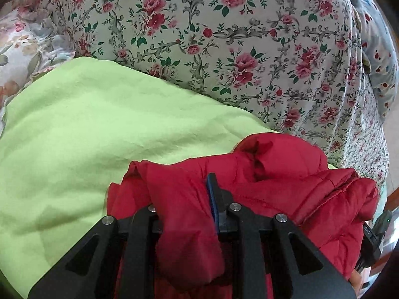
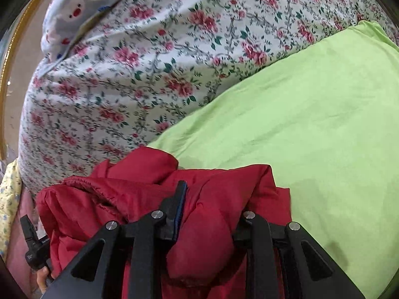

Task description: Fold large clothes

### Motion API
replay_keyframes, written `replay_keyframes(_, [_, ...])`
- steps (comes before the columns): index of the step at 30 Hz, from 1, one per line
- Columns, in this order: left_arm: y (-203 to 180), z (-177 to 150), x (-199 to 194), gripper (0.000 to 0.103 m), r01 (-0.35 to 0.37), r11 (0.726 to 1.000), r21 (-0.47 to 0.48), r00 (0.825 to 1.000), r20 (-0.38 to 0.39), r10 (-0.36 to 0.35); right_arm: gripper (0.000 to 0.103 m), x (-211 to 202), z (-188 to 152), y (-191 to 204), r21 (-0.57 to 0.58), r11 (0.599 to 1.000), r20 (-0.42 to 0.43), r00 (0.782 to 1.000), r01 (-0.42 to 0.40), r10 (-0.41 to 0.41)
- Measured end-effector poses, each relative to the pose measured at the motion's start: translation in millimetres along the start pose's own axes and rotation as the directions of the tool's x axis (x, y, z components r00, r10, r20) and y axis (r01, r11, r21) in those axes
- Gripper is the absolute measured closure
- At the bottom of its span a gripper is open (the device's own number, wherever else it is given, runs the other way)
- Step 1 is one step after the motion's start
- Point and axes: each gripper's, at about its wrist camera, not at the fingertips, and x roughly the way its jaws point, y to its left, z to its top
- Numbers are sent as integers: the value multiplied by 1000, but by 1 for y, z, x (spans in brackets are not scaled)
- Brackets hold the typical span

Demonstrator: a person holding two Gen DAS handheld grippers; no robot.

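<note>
Both fingers (image 1: pixel 212 199) tight on red jacket (image 1: pixel 274 174)

Ahead of the bunched red jacket (image 1: pixel 249 186), a broad stretch of green cloth (image 1: pixel 99 124) is left free. Beyond it, open floral bedsheet (image 1: pixel 224 49) is seen. Passage is blocked only by pillows (image 2: pixel 74 7) at the far edge.

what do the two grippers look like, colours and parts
Both are matte black. The left gripper and right gripper have angular linkage arms with triangular cut-outs and round silver pivot pins. Each visible finger is a slim black bar faced with a blue ribbed pad. No cables or sleeves show.
</note>
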Motion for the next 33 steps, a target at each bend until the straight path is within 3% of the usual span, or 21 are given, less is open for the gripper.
replay_keyframes(7, [3, -1, -15, 77, 43, 999, -13, 999, 13, -42, 78, 12, 0, -5, 11, 1000, 0, 1000, 1, -1])
replay_keyframes(14, [-8, -22, -84, 53, 53, 996, 67, 992, 115, -60, 78, 14, 0, -3, -1, 1000, -4, 1000, 9, -9])
replay_keyframes(17, [-14, -38, -113, 52, 89, 991, 103, 983, 154, -104, 78, 16, 0, -2, -1, 1000, 0, 1000, 15, -15])
replay_keyframes(22, [-44, -71, -115, 52, 146, 963, 224, 984, 67, -165, 77, 18, 1, 0, -8, 1000, 2, 1000, 29, -29])
replay_keyframes(25, [-65, -88, -94, 52, 117, 947, 299, 992, 17, -127, 76, 18, 2, 2, -16, 999, -1, 999, 35, -35])
replay_keyframes(28, [-76, -95, -59, 52, -9, 940, 342, 1000, 12, 5, 73, 15, 2, 4, -27, 999, 6, 1000, 30, -30])
replay_keyframes(33, [-81, -87, -30, 50, -88, 930, 356, 996, 41, 79, 51, -27, -2, 11, -22, 999, 81, 996, -36, 37])
